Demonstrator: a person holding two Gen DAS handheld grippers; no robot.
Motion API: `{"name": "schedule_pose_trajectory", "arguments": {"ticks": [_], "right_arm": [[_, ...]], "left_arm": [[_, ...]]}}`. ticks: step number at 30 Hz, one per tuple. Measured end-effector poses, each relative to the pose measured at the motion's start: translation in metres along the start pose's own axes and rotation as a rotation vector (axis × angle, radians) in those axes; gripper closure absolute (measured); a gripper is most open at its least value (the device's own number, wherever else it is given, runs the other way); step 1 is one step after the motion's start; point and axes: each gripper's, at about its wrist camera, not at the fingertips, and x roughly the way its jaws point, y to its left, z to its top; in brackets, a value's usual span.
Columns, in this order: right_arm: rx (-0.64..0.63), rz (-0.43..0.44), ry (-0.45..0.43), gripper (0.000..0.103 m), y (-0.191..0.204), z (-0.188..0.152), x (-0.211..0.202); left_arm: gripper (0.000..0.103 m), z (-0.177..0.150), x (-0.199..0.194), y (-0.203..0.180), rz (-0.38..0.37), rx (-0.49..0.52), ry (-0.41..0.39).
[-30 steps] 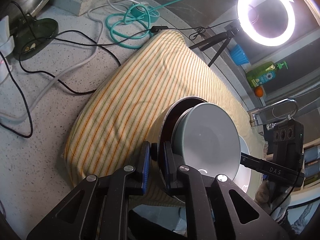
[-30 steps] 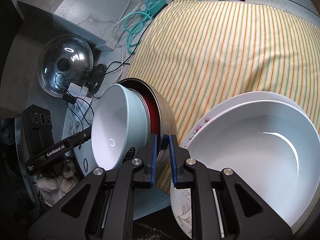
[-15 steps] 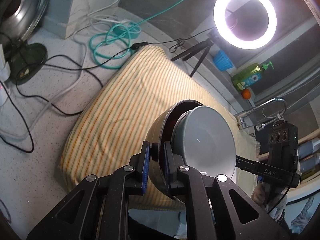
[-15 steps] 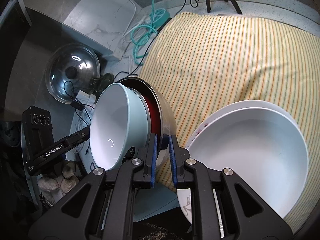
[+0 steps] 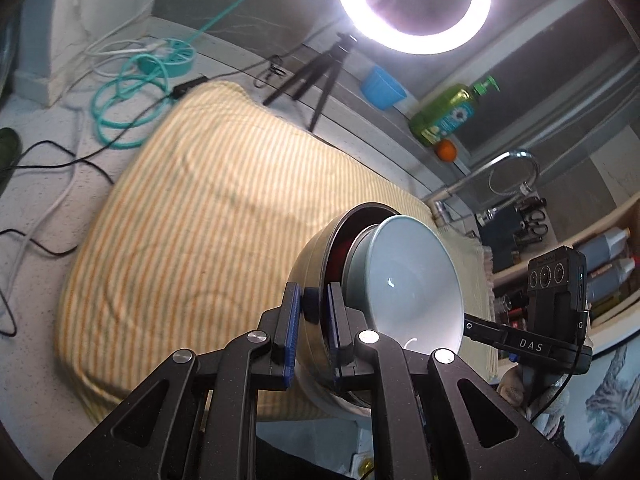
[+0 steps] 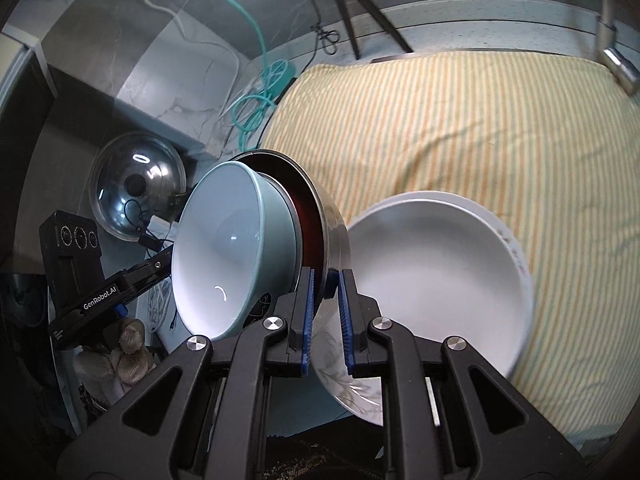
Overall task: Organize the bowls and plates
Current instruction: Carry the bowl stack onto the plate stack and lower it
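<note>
A pale blue bowl [image 5: 408,280] sits nested inside a steel bowl [image 5: 316,280] with a dark red inside. Both grippers clamp the steel bowl's rim from opposite sides and hold the stack in the air above the striped cloth [image 5: 200,216]. My left gripper [image 5: 312,328] is shut on the rim. My right gripper [image 6: 326,304] is shut on the same rim; there the blue bowl [image 6: 224,248] and steel bowl [image 6: 334,232] show again. A white bowl [image 6: 432,280] on a flowered plate [image 6: 348,388] rests on the cloth [image 6: 460,128] below.
A ring light [image 5: 414,4] on a tripod stands behind the cloth. A teal cable [image 5: 124,100] and black wires lie on the counter at left. A green soap bottle [image 5: 448,116], a blue cup [image 5: 382,88] and a tap [image 5: 496,172] are at the back right. A steel lid [image 6: 136,184] lies left.
Both grippers have lifted the nested bowls higher above the cloth; the cloth and the white bowl look farther away. The grips are unchanged.
</note>
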Motion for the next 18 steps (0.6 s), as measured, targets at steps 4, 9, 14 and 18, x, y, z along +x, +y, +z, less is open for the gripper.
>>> {"name": "schedule_pose_trajectory", "arguments": {"ticks": [4, 9, 14, 18], "right_arm": [[0.048, -0.023, -0.019, 0.089, -0.021, -0.011, -0.015], [0.098, -0.045, -0.031, 0.089, -0.041, -0.021, -0.026], [0.136, -0.058, -0.037, 0.089, -0.056, -0.029, -0.033], [0.152, -0.062, -0.034, 0.089, -0.063, -0.032, -0.035]], "left_arm": [[0.094, -0.003, 0.014, -0.014, -0.022, 0.031, 0.04], [0.093, -0.008, 0.03, -0.027, -0.041, 0.061, 0.089], [0.093, -0.014, 0.042, -0.035, -0.049, 0.079, 0.124], [0.094, -0.016, 0.047, -0.037, -0.045, 0.085, 0.141]]}}
